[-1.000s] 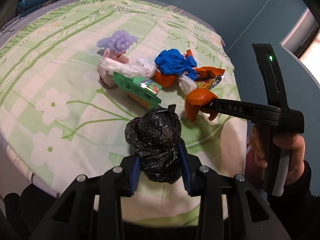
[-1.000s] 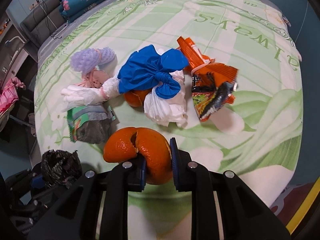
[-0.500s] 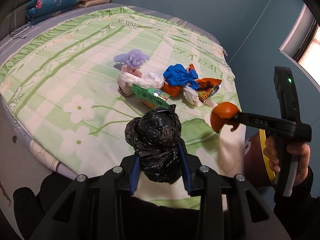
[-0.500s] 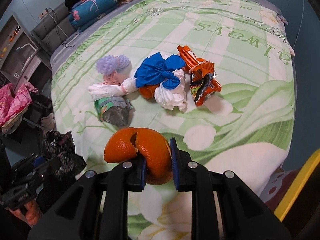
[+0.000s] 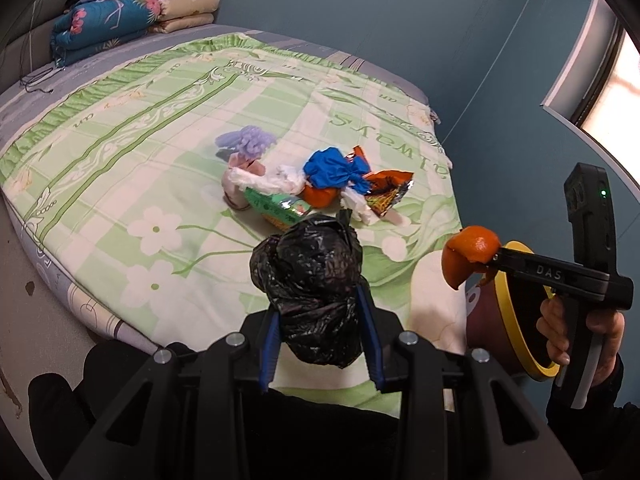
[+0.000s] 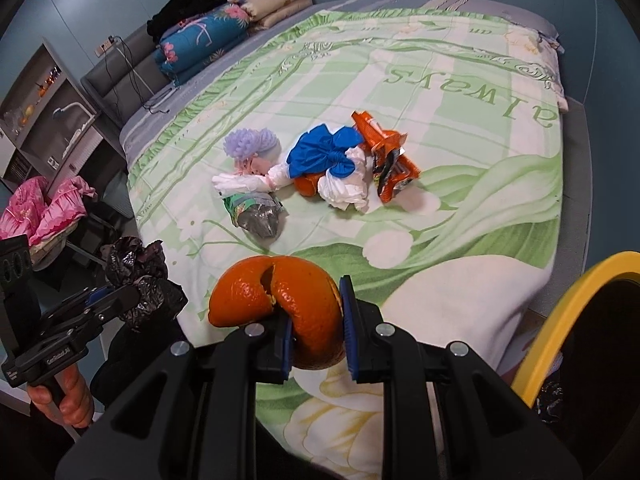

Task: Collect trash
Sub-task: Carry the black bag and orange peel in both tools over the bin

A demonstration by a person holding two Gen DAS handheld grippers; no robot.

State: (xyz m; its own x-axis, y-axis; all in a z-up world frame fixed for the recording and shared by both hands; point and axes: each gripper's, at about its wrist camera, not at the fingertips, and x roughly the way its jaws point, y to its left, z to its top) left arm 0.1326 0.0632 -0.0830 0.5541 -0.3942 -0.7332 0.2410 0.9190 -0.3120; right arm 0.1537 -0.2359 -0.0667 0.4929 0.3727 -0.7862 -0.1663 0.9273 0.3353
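My left gripper [image 5: 320, 320] is shut on a crumpled black plastic bag [image 5: 312, 280], held above the bed's near edge; it also shows in the right wrist view [image 6: 138, 284]. My right gripper [image 6: 314, 328] is shut on an orange peel [image 6: 288, 300], held near the yellow-rimmed bin [image 6: 560, 312]; the peel also shows in the left wrist view [image 5: 468, 254] beside the bin [image 5: 516, 360]. A pile of trash lies mid-bed: blue bag [image 6: 324, 154], white tissue [image 6: 344, 192], orange snack wrapper [image 6: 390, 168], green packet [image 6: 256, 212], purple scrubber [image 6: 250, 144].
The bed has a green floral sheet [image 5: 120, 140]. Folded blankets and pillows [image 5: 120, 20] lie at its head. A shelf [image 6: 44, 120] and pink clothes [image 6: 40, 212] stand to the bed's left. Blue walls surround it.
Both grippers have pulled back from the trash pile with their loads. The right gripper has carried the peel off the bed toward the yellow-rimmed bin, which has come into view.
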